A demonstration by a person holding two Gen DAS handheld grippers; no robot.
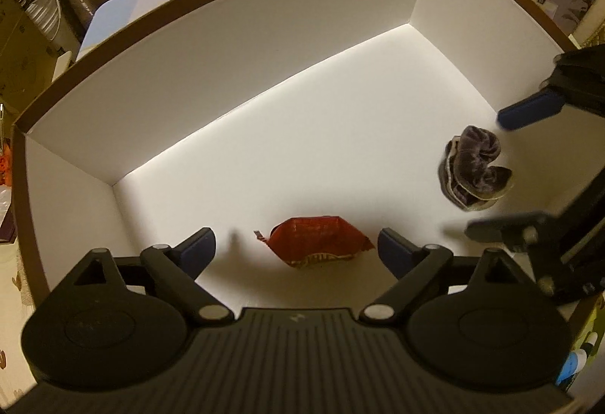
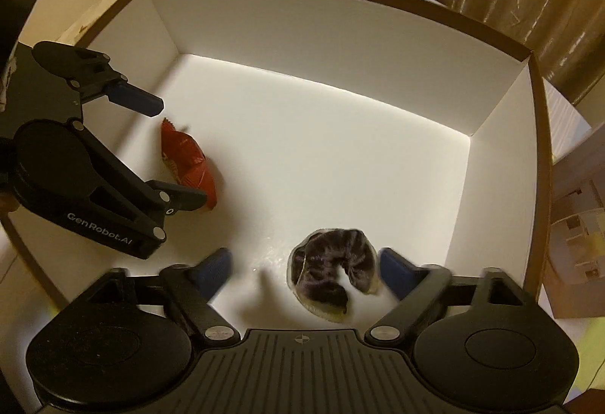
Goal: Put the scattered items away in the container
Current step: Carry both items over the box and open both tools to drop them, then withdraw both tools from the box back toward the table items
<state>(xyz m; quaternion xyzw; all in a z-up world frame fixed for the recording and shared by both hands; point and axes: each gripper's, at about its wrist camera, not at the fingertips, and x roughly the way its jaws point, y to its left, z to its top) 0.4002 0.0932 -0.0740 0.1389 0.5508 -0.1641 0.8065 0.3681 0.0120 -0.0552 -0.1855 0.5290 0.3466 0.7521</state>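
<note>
Where both tools gape empty: crinkled red packet (image 1: 317,242), dark velvety scrunchie (image 2: 332,274), white box (image 1: 227,47).

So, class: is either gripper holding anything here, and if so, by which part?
Nothing is held. The left gripper stands open around the red packet, the right gripper open around the scrunchie; both lie in the box.

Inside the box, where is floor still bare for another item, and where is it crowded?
Bare: the box floor along the far wall and the stretch between the red packet and the dark scrunchie. Crowded: the near side, where the open left tool and open right tool straddle them.
</note>
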